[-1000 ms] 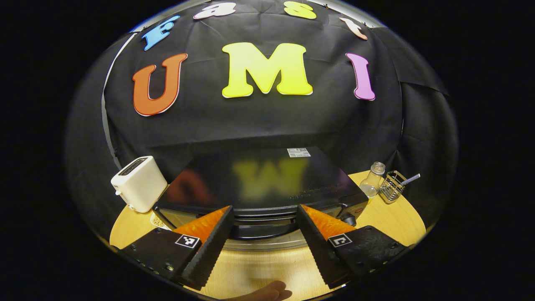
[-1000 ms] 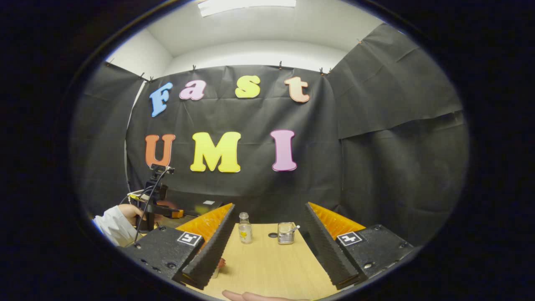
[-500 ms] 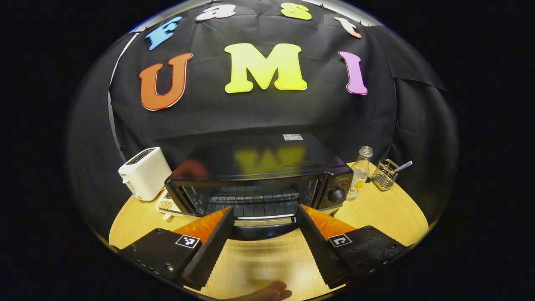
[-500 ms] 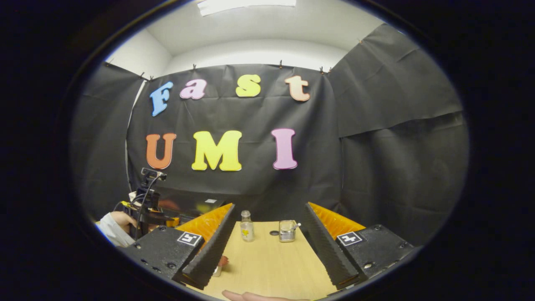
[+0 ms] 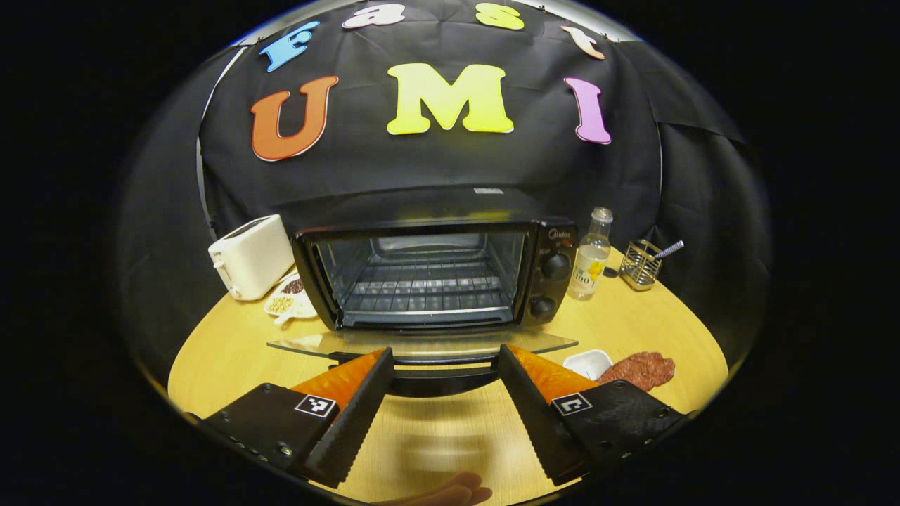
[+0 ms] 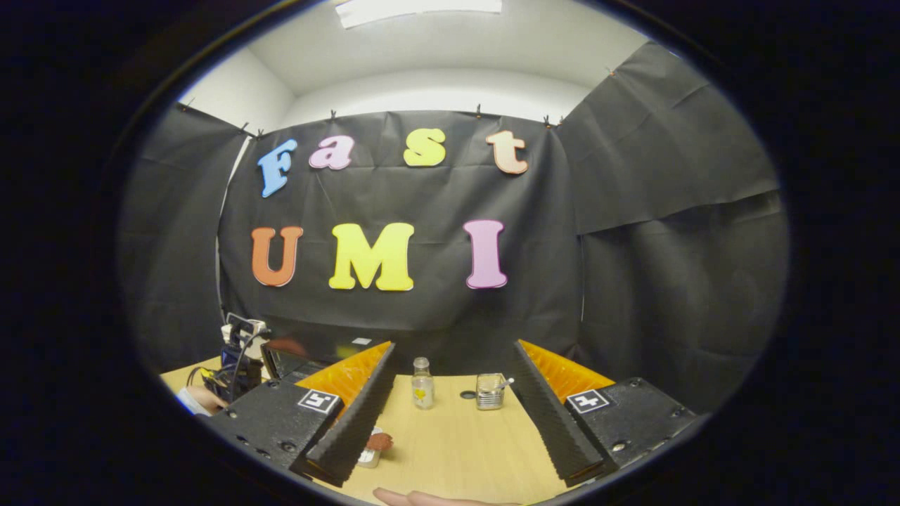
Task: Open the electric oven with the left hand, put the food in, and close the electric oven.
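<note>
The oven (image 5: 429, 270) door lies open; our spread right gripper (image 6: 450, 414) should pinch the soft, floppy meat (image 5: 641, 369) at its edge.

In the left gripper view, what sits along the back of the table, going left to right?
White toaster → small dish of seeds → electric oven with its glass door dropped open → clear glass bottle → wire basket with a handle sticking out.

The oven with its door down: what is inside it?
Inside the electric oven sits a wire rack, bare, with metal walls around it. No food is on the rack. The space beneath the rack is hard to see.
</note>
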Demonstrator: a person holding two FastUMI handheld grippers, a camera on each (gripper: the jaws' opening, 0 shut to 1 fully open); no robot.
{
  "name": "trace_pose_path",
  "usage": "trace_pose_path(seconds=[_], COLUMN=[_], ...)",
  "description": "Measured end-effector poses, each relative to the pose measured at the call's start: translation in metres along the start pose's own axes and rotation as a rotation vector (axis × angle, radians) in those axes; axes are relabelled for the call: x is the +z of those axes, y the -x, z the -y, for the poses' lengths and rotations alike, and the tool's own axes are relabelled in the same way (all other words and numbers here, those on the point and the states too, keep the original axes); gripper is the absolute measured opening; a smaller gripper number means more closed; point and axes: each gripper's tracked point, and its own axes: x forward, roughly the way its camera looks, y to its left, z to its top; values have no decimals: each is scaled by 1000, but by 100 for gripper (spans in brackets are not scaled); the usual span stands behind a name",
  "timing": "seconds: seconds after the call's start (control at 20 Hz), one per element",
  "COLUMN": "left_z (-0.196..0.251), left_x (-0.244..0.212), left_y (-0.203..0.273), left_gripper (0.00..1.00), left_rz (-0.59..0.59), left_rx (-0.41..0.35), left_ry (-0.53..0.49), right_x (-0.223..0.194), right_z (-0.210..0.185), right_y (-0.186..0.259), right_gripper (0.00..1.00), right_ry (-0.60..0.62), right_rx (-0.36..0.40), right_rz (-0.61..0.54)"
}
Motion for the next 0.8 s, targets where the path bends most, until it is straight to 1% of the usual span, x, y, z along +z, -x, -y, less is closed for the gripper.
trace_pose_path(seconds=[0.1, 0.35, 0.5, 0.7, 0.75, 0.8], left_z=[2, 2, 5, 4, 3, 0], left_x=[-21, -59, -87, -84, -80, -72], left_y=[2, -2, -7, -7, -2, 3], left_gripper=[95, 96, 96, 95, 96, 96], left_rz=[-23, -83, -150, -115, -96, -66], left_rx=[1, 1, 1, 4, 18, 40], left_ry=[3, -4, -3, 2, 16, 7], right_x=[-6, -16, -22, -29, -32, -35], right_z=[-2, 5, 7, 8, 8, 6], right_y=[-2, -3, -3, -5, -6, -8], right_gripper=[100, 100, 100, 100, 100, 100], right_ry=[-16, -25, -25, -27, -28, -24], right_rx=[8, -8, -12, -17, -14, -9], right_rz=[-12, -41, -54, -75, -83, -91])
